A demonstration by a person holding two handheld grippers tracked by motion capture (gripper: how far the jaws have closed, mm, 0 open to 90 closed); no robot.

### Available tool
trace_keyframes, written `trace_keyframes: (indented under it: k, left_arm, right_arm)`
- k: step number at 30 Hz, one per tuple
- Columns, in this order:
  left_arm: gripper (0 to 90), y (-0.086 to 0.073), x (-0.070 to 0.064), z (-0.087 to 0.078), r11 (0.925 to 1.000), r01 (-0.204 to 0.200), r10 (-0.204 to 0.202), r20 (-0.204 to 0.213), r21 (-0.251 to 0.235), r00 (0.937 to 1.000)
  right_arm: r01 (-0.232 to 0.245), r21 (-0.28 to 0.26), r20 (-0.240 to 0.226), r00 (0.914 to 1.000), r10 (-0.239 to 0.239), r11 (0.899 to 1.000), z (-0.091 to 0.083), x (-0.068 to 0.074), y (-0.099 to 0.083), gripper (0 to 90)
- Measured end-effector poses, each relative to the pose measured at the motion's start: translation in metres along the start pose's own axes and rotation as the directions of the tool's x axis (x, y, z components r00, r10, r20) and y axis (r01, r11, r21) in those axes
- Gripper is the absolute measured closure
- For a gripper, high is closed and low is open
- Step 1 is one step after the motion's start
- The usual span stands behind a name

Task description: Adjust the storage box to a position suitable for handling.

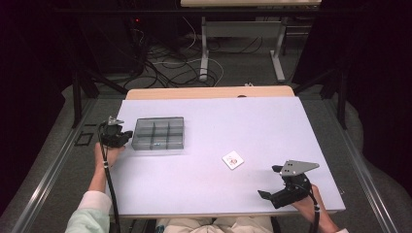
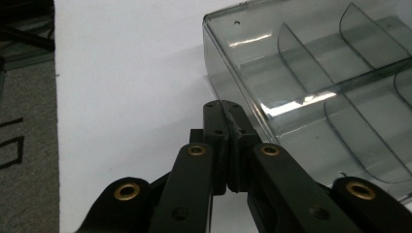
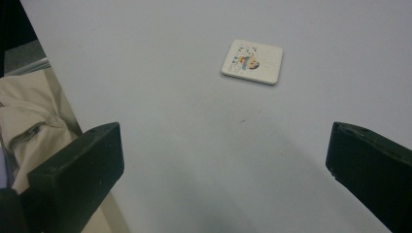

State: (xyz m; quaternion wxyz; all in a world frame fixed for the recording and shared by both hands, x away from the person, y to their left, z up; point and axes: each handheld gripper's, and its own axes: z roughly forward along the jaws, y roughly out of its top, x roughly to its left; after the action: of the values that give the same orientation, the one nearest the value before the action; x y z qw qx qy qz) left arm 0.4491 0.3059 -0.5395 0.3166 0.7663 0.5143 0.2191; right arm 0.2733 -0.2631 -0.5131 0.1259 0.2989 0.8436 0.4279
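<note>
White desk [image 1: 252, 126]: your left gripper [image 2: 227, 109], fingers pressed together, sits just beside the compartment tray [image 1: 159, 133]. Right gripper [image 3: 223, 160] fingers spread wide; card [image 3: 252, 61] lies ahead between them. Approach step; next, advance and pinch its edge.

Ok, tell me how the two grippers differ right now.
The left gripper has its jaws shut, empty, beside the clear box; the right gripper has its jaws wide open, aimed at the small tile and well short of it. Both hover over the white table.
</note>
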Motion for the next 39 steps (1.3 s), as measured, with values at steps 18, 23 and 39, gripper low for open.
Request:
trace_keyframes:
  k: [18,23,39]
  left_arm:
    - [89.8,0.001,0.003,0.011,0.9998,-0.008,0.007,0.039,0.021,0.9992]
    - [89.7,0.001,0.004,0.012,0.9996,0.002,-0.003,0.044,0.026,0.999]
    - [89.7,0.005,-0.005,0.016,0.9994,-0.026,0.025,0.046,0.022,0.9987]
  right_arm:
    - [0.009,0.011,0.005,0.9999,-0.009,1.0,-0.001,0.0,0.0,0.0]
    - [-0.001,0.004,0.011,0.9999,0.001,1.0,0.001,0.0,0.0,0.0]
    - [-0.001,0.004,0.014,0.9999,0.001,1.0,0.001,0.0,0.0,0.0]
